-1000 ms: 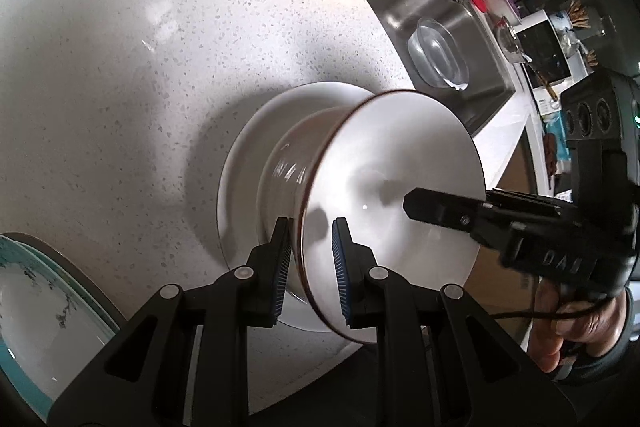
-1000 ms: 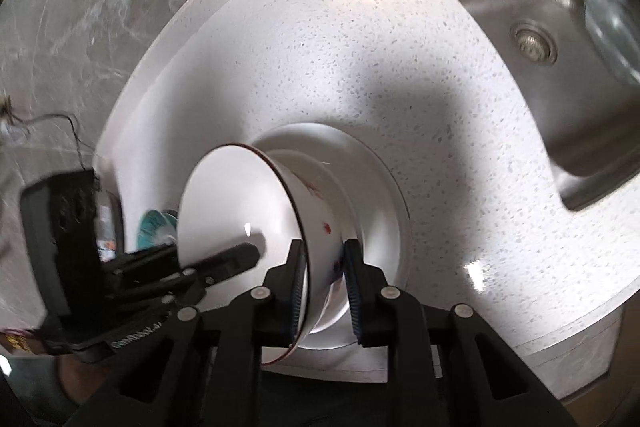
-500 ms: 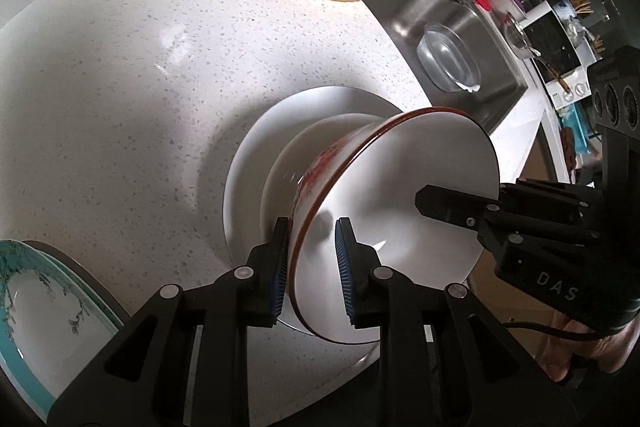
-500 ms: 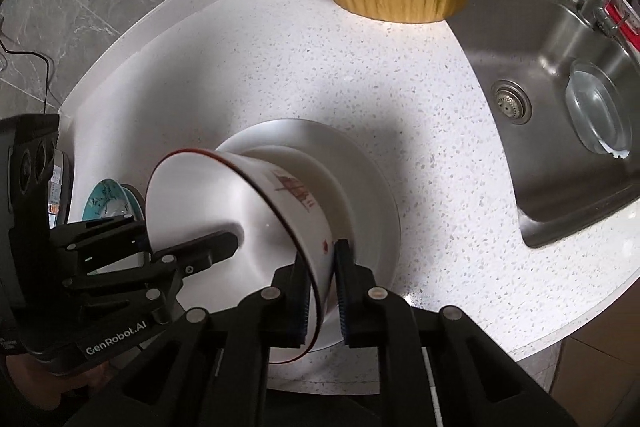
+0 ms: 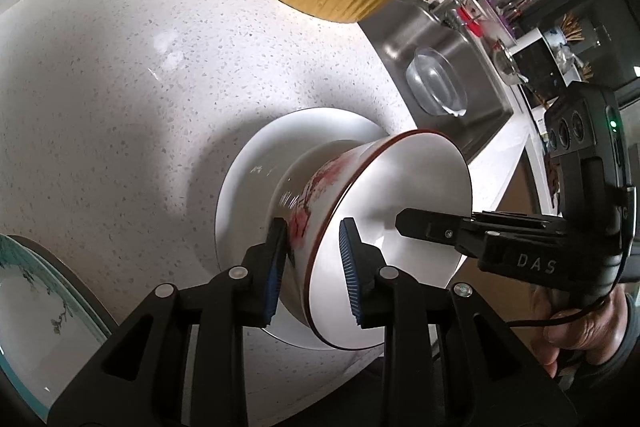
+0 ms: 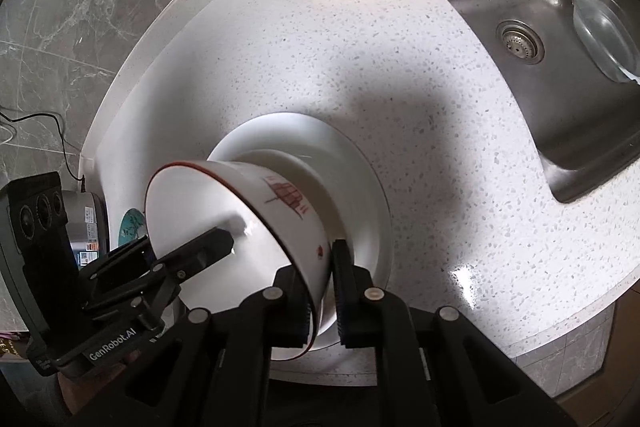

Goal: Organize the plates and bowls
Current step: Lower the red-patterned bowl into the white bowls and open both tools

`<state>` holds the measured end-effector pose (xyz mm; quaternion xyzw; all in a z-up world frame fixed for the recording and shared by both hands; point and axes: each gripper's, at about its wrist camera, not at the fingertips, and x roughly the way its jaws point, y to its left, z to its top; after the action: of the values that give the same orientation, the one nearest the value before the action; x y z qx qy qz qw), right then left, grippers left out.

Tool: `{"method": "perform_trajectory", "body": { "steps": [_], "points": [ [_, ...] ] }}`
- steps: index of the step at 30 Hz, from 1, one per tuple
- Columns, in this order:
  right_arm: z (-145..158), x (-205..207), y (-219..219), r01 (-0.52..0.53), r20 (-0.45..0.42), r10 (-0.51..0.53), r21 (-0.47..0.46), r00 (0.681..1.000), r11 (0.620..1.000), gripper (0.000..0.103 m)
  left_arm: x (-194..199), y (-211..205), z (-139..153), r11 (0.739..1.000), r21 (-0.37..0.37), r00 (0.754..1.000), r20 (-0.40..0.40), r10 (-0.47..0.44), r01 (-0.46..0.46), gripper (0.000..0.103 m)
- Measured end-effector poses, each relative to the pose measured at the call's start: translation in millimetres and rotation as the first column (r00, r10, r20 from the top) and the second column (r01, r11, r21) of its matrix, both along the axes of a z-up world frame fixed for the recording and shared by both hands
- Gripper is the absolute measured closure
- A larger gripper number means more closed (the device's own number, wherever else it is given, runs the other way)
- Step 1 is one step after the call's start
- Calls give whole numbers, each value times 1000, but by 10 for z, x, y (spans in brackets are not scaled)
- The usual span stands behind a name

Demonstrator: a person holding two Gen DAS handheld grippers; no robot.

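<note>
Left gripper [image 5: 313,265] and right gripper [image 6: 322,293] face each other. Both jaws stand narrowly parted, seemingly clamped from opposite sides.

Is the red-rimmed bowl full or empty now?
Empty. The red-rimmed bowl shows a bare white inside in both wrist views; it sits on the white plate.

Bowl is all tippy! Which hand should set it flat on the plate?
Right. The right gripper pinches the bowl by its rim, so it can likely lower it onto the plate. The left gripper straddles the rim with a gap showing.
</note>
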<state>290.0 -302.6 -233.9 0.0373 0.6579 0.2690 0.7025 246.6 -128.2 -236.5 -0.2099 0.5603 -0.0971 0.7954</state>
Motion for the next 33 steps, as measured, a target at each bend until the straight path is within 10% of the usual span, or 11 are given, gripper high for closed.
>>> {"method": "perform_trajectory", "body": {
  "steps": [7, 15, 18, 33],
  "points": [
    [126, -123, 253, -120, 154, 143, -147, 978, 982, 93, -37, 39, 72, 1000, -24, 999, 44, 6, -5, 60],
    [45, -75, 274, -141, 126, 158, -136, 979, 981, 95, -79, 41, 148, 1000, -12, 997, 74, -14, 14, 52],
    [36, -37, 251, -127, 107, 140, -125, 984, 984, 94, -118, 103, 289, 1000, 23, 990, 137, 16, -19, 29],
    [125, -63, 381, -188, 153, 217, -183, 964, 965, 90, -91, 300, 86, 998, -15, 996, 60, 65, -64, 29]
  ]
}}
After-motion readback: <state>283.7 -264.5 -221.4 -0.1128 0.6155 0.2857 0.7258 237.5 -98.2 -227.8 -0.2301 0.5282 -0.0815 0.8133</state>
